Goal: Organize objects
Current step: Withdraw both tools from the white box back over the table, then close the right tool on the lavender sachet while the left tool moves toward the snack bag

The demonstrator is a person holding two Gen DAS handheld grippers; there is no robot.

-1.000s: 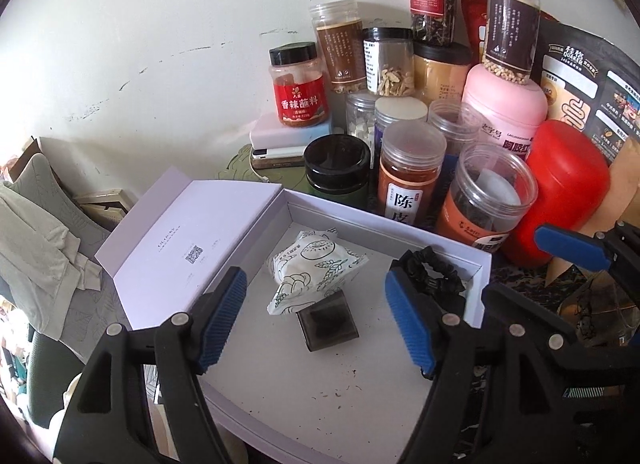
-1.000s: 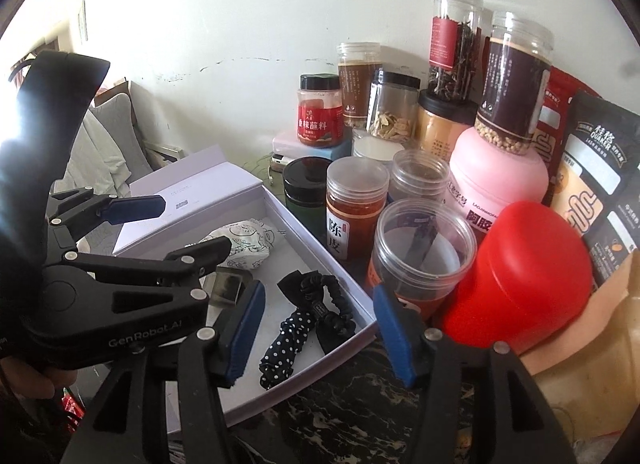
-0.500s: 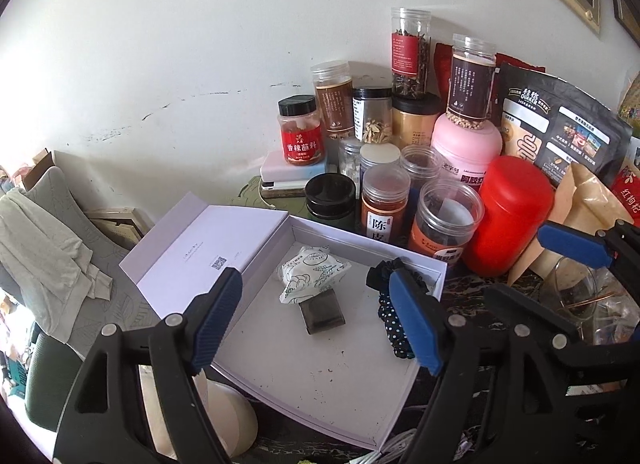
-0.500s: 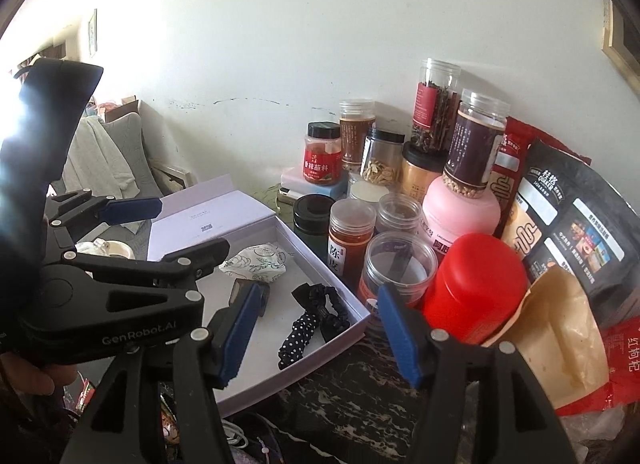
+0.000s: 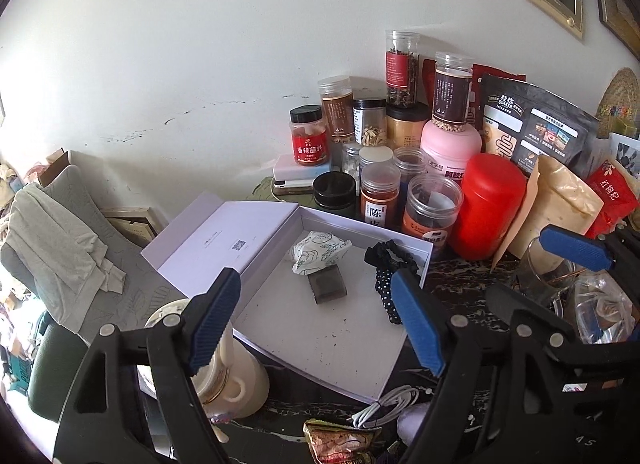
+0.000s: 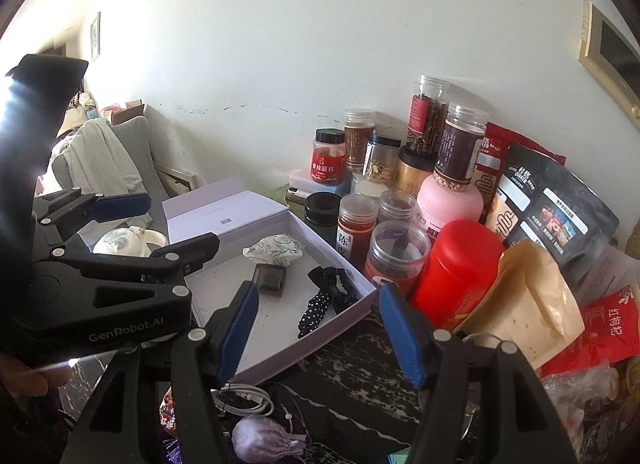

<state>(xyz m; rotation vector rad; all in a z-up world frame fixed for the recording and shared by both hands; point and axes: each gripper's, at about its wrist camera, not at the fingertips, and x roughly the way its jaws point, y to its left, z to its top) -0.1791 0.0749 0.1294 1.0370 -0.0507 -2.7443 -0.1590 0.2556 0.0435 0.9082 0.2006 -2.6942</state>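
Nearest the left-wrist camera, the left tongs (image 5: 316,318) hang with their blue pads wide apart and nothing between them, above the near half of an open white box (image 5: 384,380). The right tongs (image 6: 318,326) are likewise spread and empty, over the box's near right corner and the dark marbled bench (image 6: 360,368). Under them on the bench lie a coiled white cable (image 6: 244,396) and a small lilac pouch (image 6: 260,436).

Inside the box, towards its far side, a small dark square case (image 5: 327,284) lies flat, touching a crumpled white packet with green print (image 5: 320,252) just behind it. A black scrunchie with a polka-dot tail (image 5: 386,264) lies along the box's right wall. The lid (image 5: 224,240) stands open to the left.

Behind the box, a crowd of jars stands upright against the wall: an orange-filled jar (image 5: 379,200), a black-lidded jar (image 5: 334,194), a red canister (image 5: 488,204) and a pink bottle (image 5: 450,148). Right of them lean a tan pouch (image 5: 560,204) and a black oat bag (image 5: 536,124).
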